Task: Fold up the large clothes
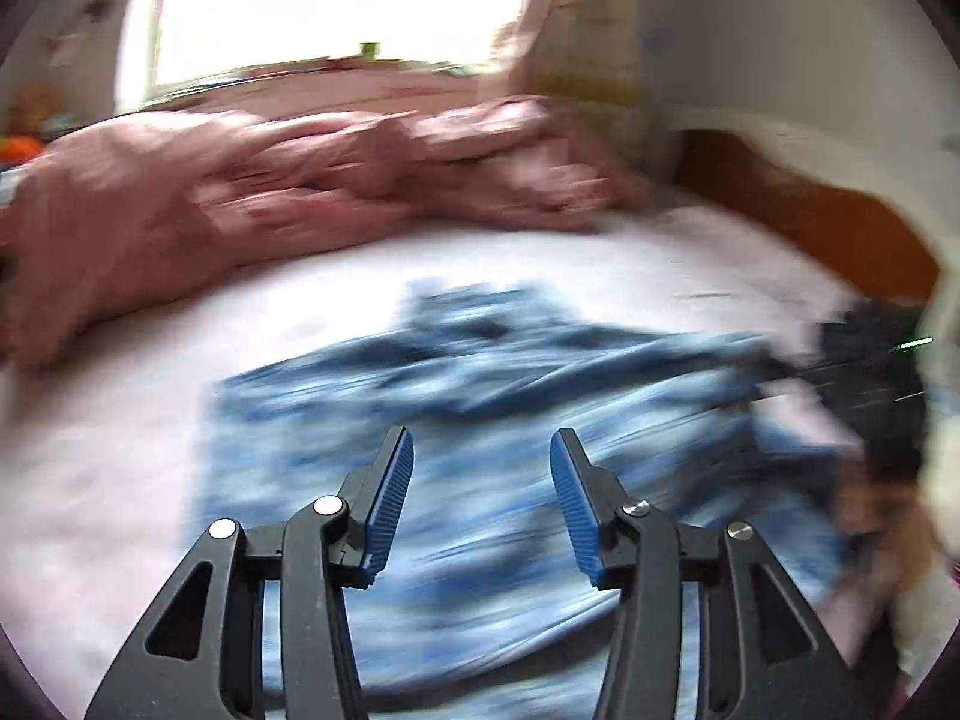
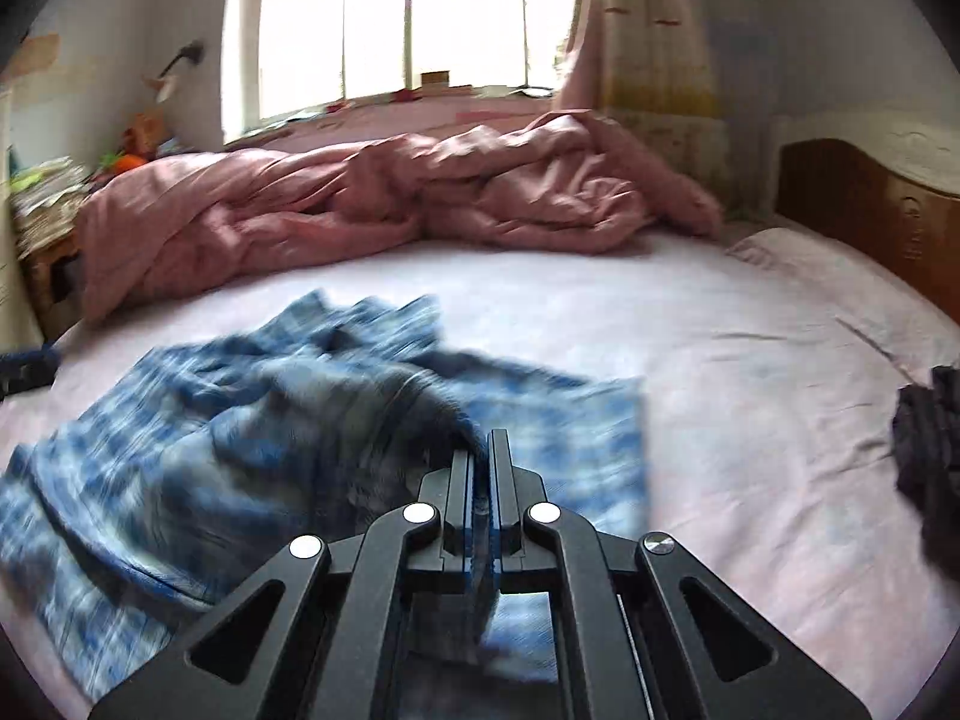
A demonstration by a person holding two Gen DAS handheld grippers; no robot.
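- The blue shirt (image 2: 312, 420) lay on the bed (image 2: 720, 420), near the front edge, all bunched up & wrinkly.
- The R claw (image 2: 480, 450) was pinched tight on a bit of the shirt; cloth showed between its jaws.
- The L claw (image 1: 482, 450) was wide apart w/ nothing in it. It hung over the shirt (image 1: 480, 390).
- The L view was blurry, so I couldn't tell if that claw touched the cloth.
- One flat corner of the shirt stuck out to the right of the R claw. The rest was a lumpy heap.
- No neat fold showed anywhere. I'd guess the job was just starting, approx. at the spread-it-flat part.
- Left to do, I think: grab w/ the L claw too, pull the shirt flat, then fold it.
- A pink blanket (image 2: 390, 204) sat piled at the back of the bed, well apart from the shirt.
- A dark cloth (image 2: 930, 450) lay at the right edge, apart too. Maybe it's next, can't say.
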